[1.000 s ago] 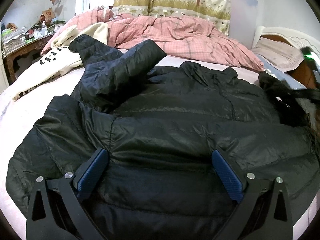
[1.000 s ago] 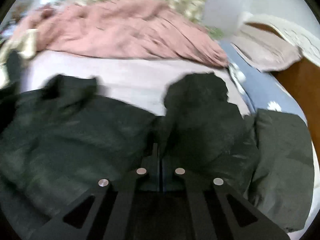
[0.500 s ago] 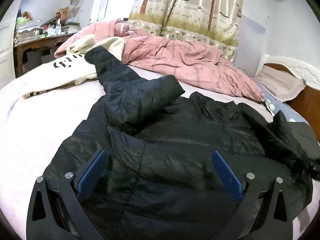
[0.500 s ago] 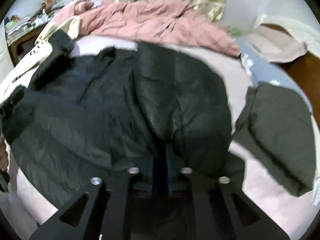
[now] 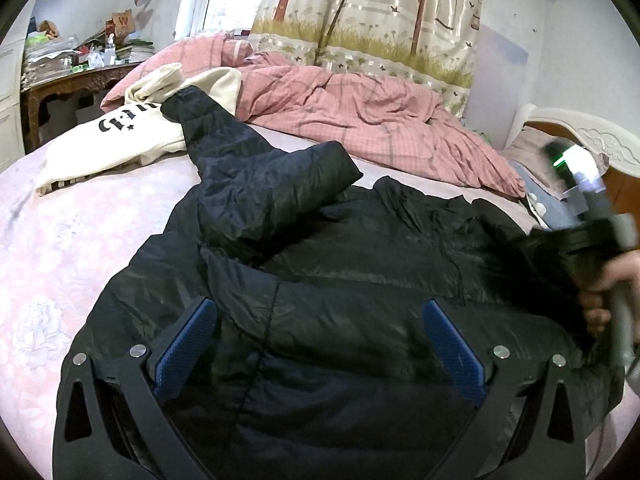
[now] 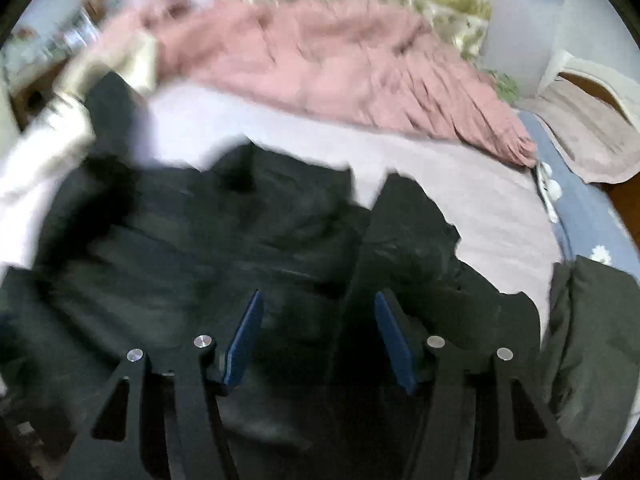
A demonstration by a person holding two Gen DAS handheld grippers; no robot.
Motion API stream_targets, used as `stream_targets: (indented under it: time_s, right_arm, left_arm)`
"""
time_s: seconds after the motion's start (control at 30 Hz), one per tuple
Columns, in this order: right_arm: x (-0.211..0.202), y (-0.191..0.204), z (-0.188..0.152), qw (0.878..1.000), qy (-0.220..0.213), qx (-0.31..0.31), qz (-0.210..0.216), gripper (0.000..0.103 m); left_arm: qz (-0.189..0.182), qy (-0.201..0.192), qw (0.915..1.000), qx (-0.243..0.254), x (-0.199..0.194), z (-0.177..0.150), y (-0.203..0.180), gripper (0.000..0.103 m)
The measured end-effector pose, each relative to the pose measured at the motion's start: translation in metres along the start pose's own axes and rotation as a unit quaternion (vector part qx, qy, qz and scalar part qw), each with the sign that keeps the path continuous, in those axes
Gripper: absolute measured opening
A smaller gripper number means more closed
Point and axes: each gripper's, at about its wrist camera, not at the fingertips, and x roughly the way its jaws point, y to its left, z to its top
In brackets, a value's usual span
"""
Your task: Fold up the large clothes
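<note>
Apparently mid sleeve-fold: black quilted puffer jacket (image 5: 360,288) lay on bed. Right gripper (image 6: 318,336) jaws just opening, fabric loose between; left gripper (image 5: 320,344) wide, empty. Next: regrip hem.

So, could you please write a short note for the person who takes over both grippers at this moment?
Left gripper: open, nothing between the pads, over the hem end of the black puffer jacket.
Right gripper: its jaws have just been opening; they are apart over the jacket's right side, and the blurred view shows no fabric pinched.
Jacket: spread on the pink bed sheet. One sleeve is already folded onto the body.
Left to do: the right side is still bunched, so fold it in, then fold the body. The cream sweatshirt waits behind, unfolded.
</note>
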Motion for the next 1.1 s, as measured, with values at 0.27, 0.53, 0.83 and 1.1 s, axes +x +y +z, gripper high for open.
stream_targets:
  time_s: [0.27,0.53,0.83,1.1]
  right_arm:
    - [-0.046,-0.025,-0.009,0.992,-0.081,0.035,0.092,0.005]
    - [-0.141,-0.003,-0.017,0.948,-0.11,-0.031,0.298,0.005]
    - [-0.076,0.01,-0.036,0.976,-0.057,0.007,0.212,0.058]
    - [-0.113,-0.024,-0.085,0.958,-0.134,0.026,0.254,0.058]
  left_arm:
    - [-0.021,0.0,0.9996,-0.02,0.001,0.007,0.013,0.099]
    - [-0.061,0.014,0.9927,-0.103,-0.001,0.015,0.046,0.094]
    - [-0.048,0.023,0.9938,-0.098,0.0,0.015,0.056,0.094]
    - [-0.136,0.056,0.9885,-0.034,0.02,0.043,0.03,0.083]
